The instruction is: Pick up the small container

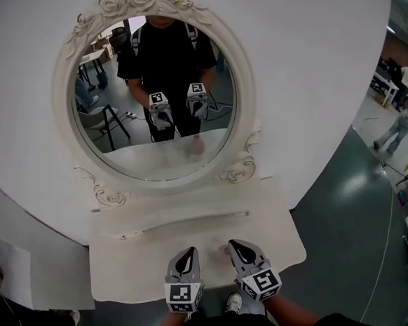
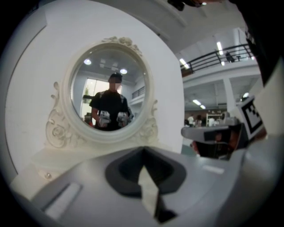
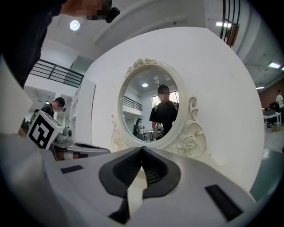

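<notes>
White desk (image 1: 128,270) below mirror (image 1: 158,92); hovering left tool (image 1: 189,252) and right tool (image 1: 236,245), both clenched empty, flanking pale small container (image 1: 214,252) between tips.

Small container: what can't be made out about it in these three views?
- Head view: small container is possibly only a faint smudge on the dressing table; shape and lid unreadable.
- Left gripper view: hidden below the left gripper, jaws shut.
- Right gripper view: likewise hidden by the right gripper.

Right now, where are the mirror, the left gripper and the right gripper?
mirror (image 1: 157,85): head view, on its glass.
left gripper (image 1: 189,253): head view, at its closed fingertips.
right gripper (image 1: 238,245): head view, at its closed fingertips.
</notes>
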